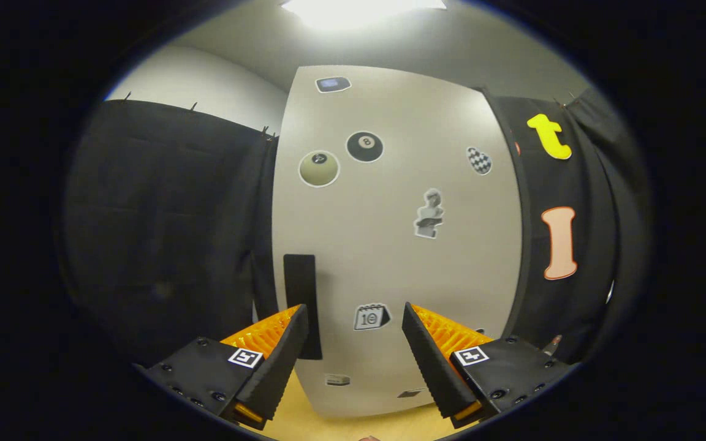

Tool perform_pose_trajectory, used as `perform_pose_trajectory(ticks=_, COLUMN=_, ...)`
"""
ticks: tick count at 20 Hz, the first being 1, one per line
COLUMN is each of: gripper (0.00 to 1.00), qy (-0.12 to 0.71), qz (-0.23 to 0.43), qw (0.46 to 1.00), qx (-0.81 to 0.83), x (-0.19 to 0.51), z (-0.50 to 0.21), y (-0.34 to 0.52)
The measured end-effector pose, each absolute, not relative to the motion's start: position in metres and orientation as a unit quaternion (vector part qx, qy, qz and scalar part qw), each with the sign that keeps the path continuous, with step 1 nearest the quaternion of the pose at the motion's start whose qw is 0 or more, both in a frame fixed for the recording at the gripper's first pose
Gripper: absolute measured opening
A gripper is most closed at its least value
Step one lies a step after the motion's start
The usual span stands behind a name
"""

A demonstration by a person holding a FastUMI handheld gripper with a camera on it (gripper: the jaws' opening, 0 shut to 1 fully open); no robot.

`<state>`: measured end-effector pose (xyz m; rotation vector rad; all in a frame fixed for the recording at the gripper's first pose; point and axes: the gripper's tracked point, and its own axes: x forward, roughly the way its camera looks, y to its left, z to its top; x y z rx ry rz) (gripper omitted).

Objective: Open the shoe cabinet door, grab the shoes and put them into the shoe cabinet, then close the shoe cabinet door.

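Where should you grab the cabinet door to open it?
Probably the black upright handle near the shoe cabinet door's left edge. It is a narrow vertical strip, so come straight on with one finger each side. The hand-held gripper is open, its left finger overlapping the handle.

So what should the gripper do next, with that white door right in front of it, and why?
Probably ease a little left and forward to the black handle. The cabinet door looks shut, the gripper is open with nothing between its fingers, and the handle sits just ahead of the left finger, so it seems the way in.
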<state>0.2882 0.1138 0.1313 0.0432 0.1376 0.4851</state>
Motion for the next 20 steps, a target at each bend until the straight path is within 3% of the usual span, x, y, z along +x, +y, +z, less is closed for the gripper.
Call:
perform_pose_trajectory(ticks=13, gripper=0.98, qy=0.076, qz=0.074, qw=0.994, qx=0.021, x=0.254, z=0.130, y=-0.091)
perform_pose_trajectory(ticks=20, gripper=0.98, qy=0.085, qz=0.022, qw=0.996, qx=0.019, x=0.241, z=0.118, y=-0.158)
